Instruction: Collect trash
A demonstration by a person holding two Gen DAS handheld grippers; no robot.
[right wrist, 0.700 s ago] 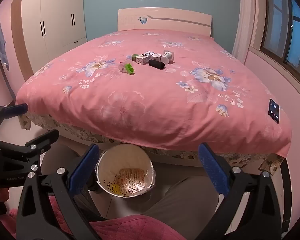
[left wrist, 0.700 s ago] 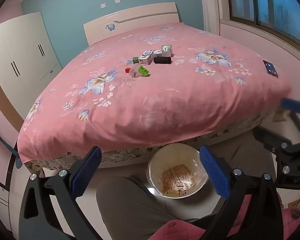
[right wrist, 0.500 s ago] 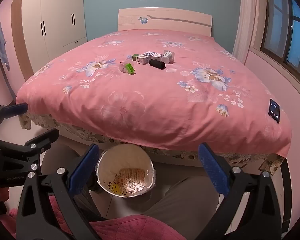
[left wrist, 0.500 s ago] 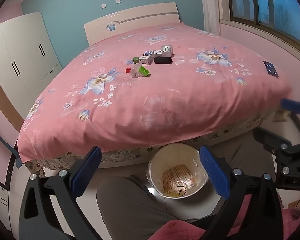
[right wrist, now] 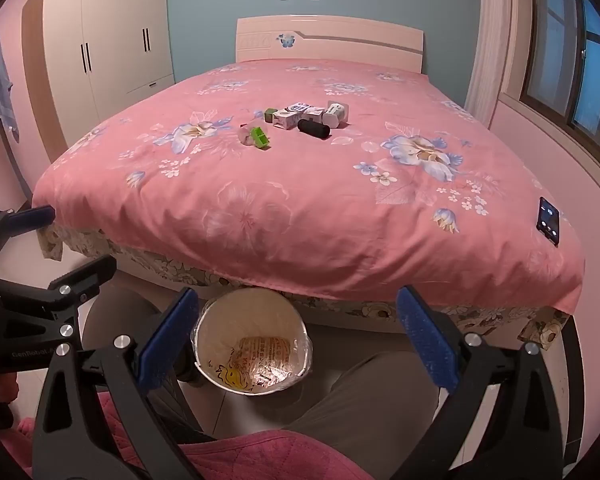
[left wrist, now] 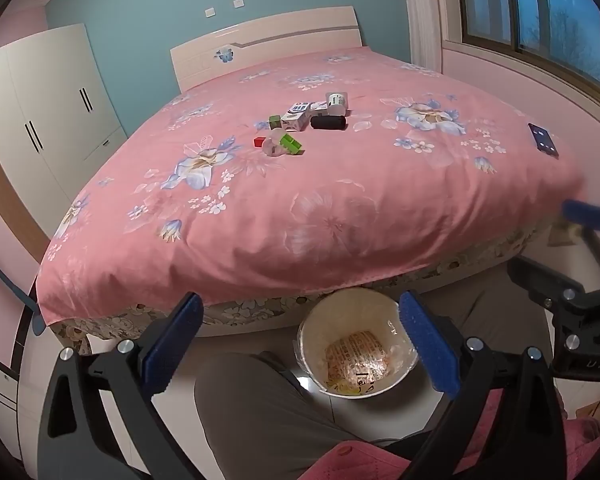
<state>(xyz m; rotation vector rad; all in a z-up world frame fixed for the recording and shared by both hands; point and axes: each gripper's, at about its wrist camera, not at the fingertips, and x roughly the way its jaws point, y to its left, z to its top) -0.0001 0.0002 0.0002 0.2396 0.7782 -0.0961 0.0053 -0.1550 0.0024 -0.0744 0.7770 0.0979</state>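
A cluster of small litter lies mid-bed on the pink floral cover: a black cylinder (left wrist: 328,122) (right wrist: 313,129), white cartons (left wrist: 295,116) (right wrist: 290,114), a white cup on its side (left wrist: 337,103) (right wrist: 335,114), a green piece (left wrist: 291,145) (right wrist: 259,137), a clear wrapper (left wrist: 272,146) and a small red block (left wrist: 259,142). A white bin (left wrist: 356,354) (right wrist: 252,350) with a printed wrapper inside stands on the floor by the bed's foot, between a person's knees. My left gripper (left wrist: 300,346) and right gripper (right wrist: 298,342) are both open and hold nothing, low over the bin, far from the litter.
A dark phone (left wrist: 543,139) (right wrist: 548,220) lies near the bed's right edge. A white wardrobe (left wrist: 48,108) (right wrist: 108,44) stands on the left, a window (left wrist: 540,12) on the right. The person's grey-trousered legs (left wrist: 260,408) and pink quilted garment (right wrist: 260,456) fill the foreground.
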